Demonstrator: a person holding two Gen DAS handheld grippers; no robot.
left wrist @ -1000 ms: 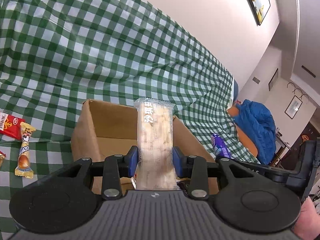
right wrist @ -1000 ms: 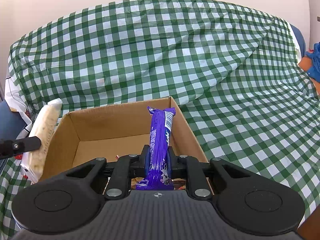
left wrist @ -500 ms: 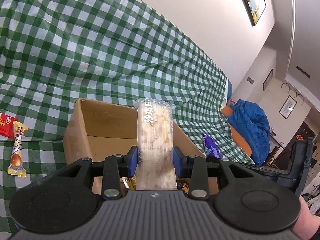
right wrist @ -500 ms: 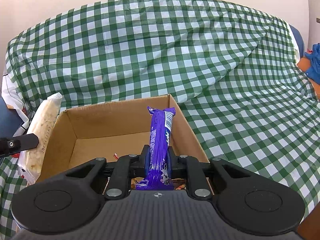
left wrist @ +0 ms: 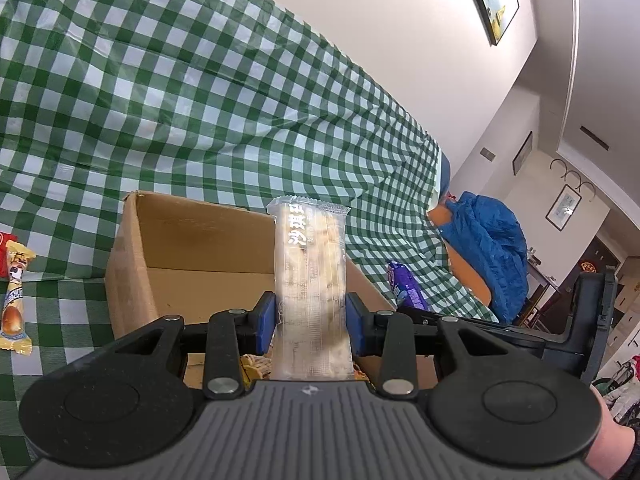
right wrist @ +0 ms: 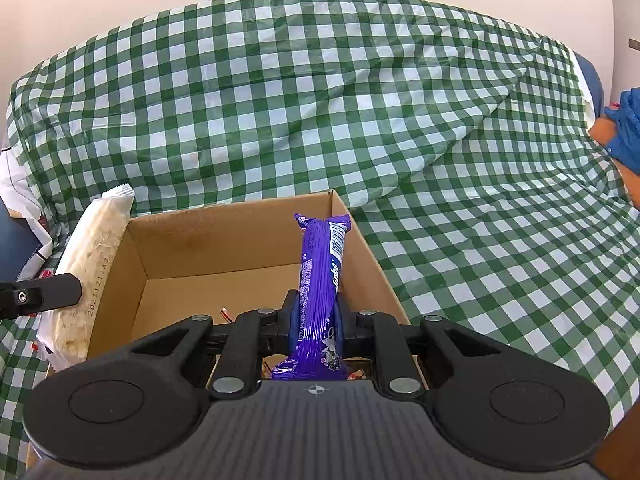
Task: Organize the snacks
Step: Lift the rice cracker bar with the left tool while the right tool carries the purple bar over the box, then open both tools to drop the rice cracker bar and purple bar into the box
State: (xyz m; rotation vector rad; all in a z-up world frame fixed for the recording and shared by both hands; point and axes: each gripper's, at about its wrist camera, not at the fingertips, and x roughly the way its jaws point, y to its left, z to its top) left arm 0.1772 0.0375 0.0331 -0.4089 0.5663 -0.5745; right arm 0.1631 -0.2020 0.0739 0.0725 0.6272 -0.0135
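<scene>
A pale crisp bar in a clear crinkled wrapper is held upright between the blue pads of the left gripper, just above the near edge of an open cardboard box. A glossy purple snack bar is clamped upright by the right gripper, its fingers nearly together, over the same box's near right corner. The box, brown and square-cornered, is set on a surface draped in wrinkled green-and-white checked cloth; whether a table lies beneath cannot be told. Left of the box, a yellow-wrapped sweet and a red packet, cut off by the frame edge, are seen on the cloth. Right of the box, a blue jacket is heaped on something orange. The box's floor near the grippers is largely hidden; only scraps of wrappers can be made out there.
</scene>
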